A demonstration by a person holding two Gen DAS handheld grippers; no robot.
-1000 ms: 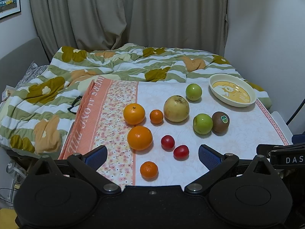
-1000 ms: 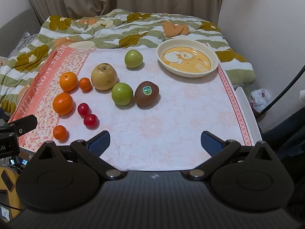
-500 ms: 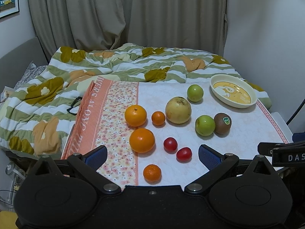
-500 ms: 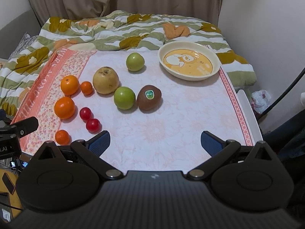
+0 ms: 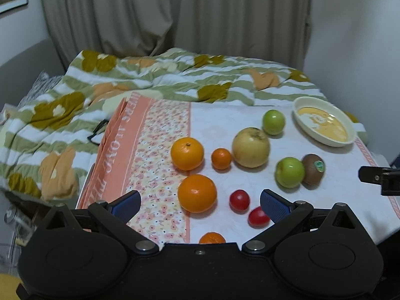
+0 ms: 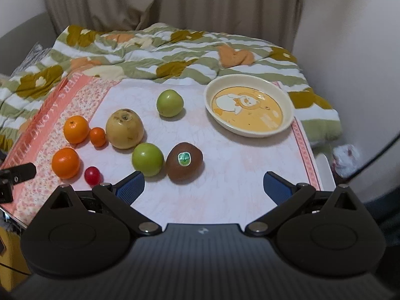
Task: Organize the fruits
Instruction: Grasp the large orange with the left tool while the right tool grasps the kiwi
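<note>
Fruit lies on a pink floral cloth [image 6: 237, 182]. A brown kiwi [image 6: 184, 162] with a sticker sits beside a green apple [image 6: 147, 159]; behind them are a yellow pear [image 6: 124, 128] and another green apple [image 6: 170, 103]. Oranges [image 5: 197, 193] [image 5: 187, 153], small mandarins [image 5: 221, 158] and red tomatoes [image 5: 239, 200] lie to the left. A cream bowl [image 6: 249, 105] stands empty at the back right. My left gripper [image 5: 200, 203] is open above the near orange. My right gripper [image 6: 203, 187] is open, just short of the kiwi.
A green, white and orange quilt [image 5: 140, 80] covers the bed behind the cloth. Curtains [image 6: 175, 0] hang at the back and a white wall [image 6: 350, 50] is on the right. The table edge drops off at the right near a plastic bag [image 6: 346, 160].
Both grippers have moved forward and lower toward the fruit; the fruit looks larger and nearer. The near mandarin has slid partly under the left gripper's body. Both stay open.
</note>
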